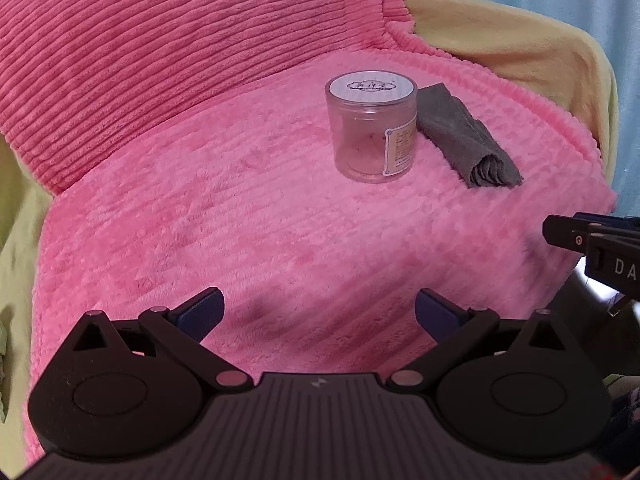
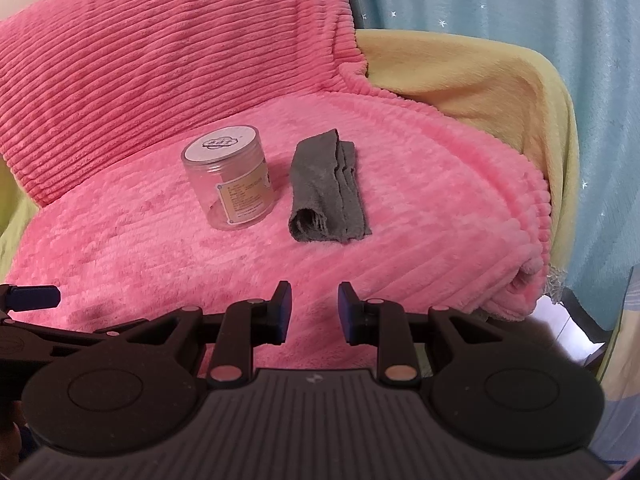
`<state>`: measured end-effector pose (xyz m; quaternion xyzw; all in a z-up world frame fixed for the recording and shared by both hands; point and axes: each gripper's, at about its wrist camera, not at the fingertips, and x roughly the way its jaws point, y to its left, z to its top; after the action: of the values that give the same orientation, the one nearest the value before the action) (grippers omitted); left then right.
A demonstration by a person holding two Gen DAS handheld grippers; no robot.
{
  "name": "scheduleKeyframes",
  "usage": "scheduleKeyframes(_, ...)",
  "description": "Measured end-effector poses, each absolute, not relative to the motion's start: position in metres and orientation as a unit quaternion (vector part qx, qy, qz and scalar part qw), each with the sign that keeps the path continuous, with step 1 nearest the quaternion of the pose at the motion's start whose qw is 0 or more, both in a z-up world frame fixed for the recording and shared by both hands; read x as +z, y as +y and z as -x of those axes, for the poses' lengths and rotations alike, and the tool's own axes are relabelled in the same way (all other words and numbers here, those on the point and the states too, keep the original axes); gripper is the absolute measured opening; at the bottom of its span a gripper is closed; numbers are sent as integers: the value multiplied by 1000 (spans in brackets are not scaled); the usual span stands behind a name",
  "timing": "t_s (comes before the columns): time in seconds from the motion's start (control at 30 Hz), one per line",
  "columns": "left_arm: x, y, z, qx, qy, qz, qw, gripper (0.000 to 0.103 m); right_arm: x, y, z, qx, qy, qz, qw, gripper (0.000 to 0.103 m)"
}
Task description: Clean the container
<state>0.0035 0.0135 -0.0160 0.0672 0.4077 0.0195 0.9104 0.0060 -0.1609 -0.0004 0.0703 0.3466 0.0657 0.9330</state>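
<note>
Pink ribbed fleece [image 1: 248,216] covers the seat where a clear plastic jar [image 1: 371,130] stands upright, its white-labelled lid on, with a folded grey cloth [image 1: 466,142] lying just beside it to the right, handy for wiping. Both tools hang back near the seat's front edge, holding nothing: the left gripper [image 1: 319,312] spread wide enough for the jar, the right gripper [image 2: 314,312] parted more narrowly, facing the cloth.
</note>
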Motion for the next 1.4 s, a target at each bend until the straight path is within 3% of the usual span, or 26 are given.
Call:
scheduleKeyframes(0.6, 8, 3, -35, -23, 378, -82, 922, 102, 21, -174, -25, 94, 318, -78, 940, 23)
scheduleKeyframes(0.87, 19, 17, -85, -45, 399, -39, 915, 102, 50, -169, -80, 100, 320, -68, 940, 23)
scheduleKeyframes(1.07, 14, 18, -118, -81, 388, -61, 916, 102, 74, -161, -133, 104, 298, -56, 947, 23)
scheduleKeyframes(1.4, -16, 30, -125, -111, 379, -89, 914, 102, 20, -151, -149, 139, 352, -21, 925, 23)
